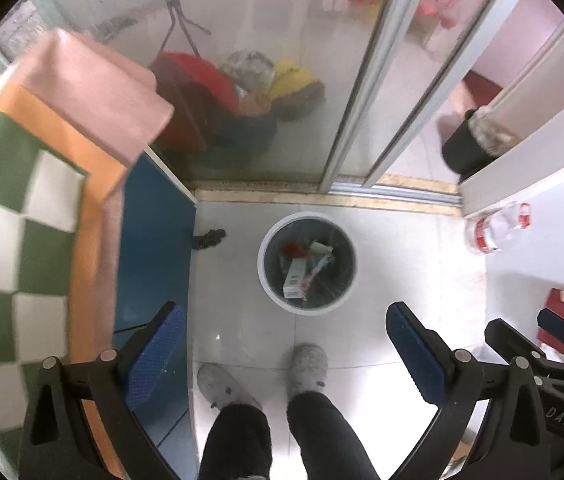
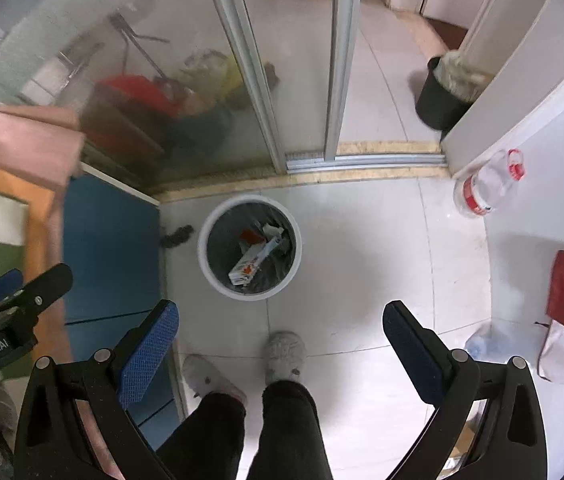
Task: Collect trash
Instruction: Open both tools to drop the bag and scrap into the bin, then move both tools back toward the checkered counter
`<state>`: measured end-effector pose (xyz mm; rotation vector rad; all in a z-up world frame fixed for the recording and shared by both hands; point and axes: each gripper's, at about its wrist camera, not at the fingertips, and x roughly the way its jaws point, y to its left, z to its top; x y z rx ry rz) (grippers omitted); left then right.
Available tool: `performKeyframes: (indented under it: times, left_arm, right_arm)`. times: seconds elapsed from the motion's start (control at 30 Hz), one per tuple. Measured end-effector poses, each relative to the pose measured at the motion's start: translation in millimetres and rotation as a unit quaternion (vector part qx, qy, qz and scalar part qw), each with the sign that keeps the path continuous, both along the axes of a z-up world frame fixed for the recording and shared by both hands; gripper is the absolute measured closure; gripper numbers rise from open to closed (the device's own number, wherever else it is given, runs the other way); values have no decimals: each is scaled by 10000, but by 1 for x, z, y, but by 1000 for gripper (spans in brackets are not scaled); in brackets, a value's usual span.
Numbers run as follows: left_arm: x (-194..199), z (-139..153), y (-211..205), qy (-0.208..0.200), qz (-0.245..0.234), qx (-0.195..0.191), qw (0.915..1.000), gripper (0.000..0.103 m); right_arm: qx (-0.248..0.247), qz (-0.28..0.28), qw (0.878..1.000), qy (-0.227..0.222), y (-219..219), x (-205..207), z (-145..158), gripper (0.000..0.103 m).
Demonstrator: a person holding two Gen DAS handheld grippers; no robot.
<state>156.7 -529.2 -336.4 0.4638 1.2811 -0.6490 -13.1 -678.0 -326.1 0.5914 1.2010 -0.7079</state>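
Note:
A white-rimmed round trash bin [image 1: 266, 280] stands on the tiled floor and holds a white carton [image 1: 294, 279] and other scraps. It also shows in the right wrist view [image 2: 204, 256], with the carton [image 2: 256, 260] inside. My left gripper [image 1: 283, 344] is open and empty, high above the floor in front of the bin. My right gripper [image 2: 280, 334] is open and empty at a similar height. The right gripper shows at the right edge of the left wrist view [image 1: 533, 332], and the left gripper shows at the left edge of the right wrist view [image 2: 22, 282].
A clear plastic bottle [image 2: 485, 184] with a red label lies on the white table at the right. A bed with a checked blanket [image 1: 10, 240] and blue frame [image 2: 110, 248] is at the left. A glass sliding door [image 1: 282, 80] is behind the bin. A black bin [image 2: 439, 100] stands beyond it. My slippered feet [image 2: 283, 354] are below.

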Motion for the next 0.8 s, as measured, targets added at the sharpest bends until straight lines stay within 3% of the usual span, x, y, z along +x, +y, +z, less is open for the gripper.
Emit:
performKeyframes:
  times: [0.27, 0.43, 0.6, 0.67, 0.8]
  left_arm:
    - [-26, 97, 30, -120, 128, -448, 9988, 0]
    - [-20, 136, 54, -350, 457, -560, 9968, 0]
    - [6, 173, 90, -750, 975, -633, 9904, 0]
    - [21, 187, 110, -980, 1170, -649, 9861, 0]
    - [69, 206, 180, -1304, 1837, -691, 9718, 0]
  right_arm:
    - [-274, 195, 9988, -356, 41, -40, 124, 0]
    - [-208, 247, 9980, -542, 56, -42, 157, 0]
    - [-290, 699, 9917, -1041, 91, -3, 197, 0]
    - [-357, 804, 9898, -1118, 100, 9, 200, 0]
    - [-280, 1457, 9806, -1284, 162, 90, 213, 0]
